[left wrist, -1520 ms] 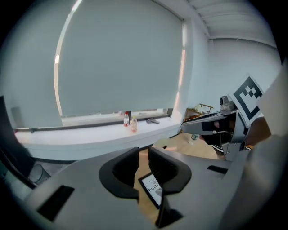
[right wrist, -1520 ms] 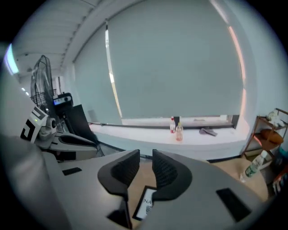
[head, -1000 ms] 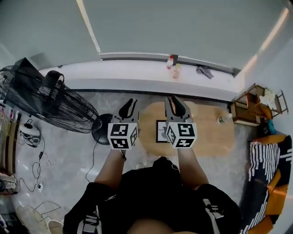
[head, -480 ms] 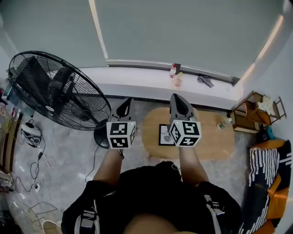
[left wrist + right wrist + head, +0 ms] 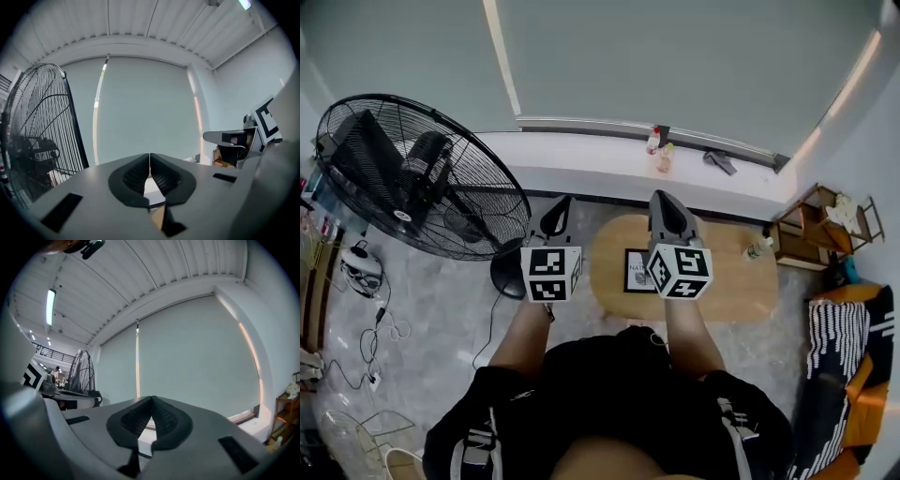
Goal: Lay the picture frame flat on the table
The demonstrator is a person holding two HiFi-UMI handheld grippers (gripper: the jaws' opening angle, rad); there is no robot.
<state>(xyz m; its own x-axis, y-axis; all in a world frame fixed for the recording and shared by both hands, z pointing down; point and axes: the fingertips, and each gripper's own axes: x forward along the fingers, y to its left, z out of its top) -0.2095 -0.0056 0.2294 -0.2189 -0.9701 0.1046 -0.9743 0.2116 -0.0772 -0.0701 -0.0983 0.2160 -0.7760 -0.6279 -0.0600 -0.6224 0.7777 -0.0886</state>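
Note:
In the head view the picture frame [image 5: 634,271], dark-edged with a white print, sits on the left part of an oval wooden table [image 5: 731,281] far below. Its right side is hidden behind my right gripper [image 5: 667,208], and I cannot tell whether it stands or lies. My left gripper [image 5: 558,217] is held up over the floor, left of the table. Both are high above the table, touching nothing. In the left gripper view the left gripper [image 5: 149,155] has its jaws pressed together and empty. The right gripper [image 5: 152,398] looks the same in its own view, aimed at the window blind.
A large black floor fan [image 5: 403,178] stands to the left. A white window ledge [image 5: 581,155] carries bottles [image 5: 659,150]. A small bottle [image 5: 757,249] is at the table's right end. A wooden shelf [image 5: 811,230] stands right, and cables [image 5: 375,328] lie on the floor.
The head view has swung so that the whole fan shows. Both grippers rose a little and stayed shut. The frame has not moved.

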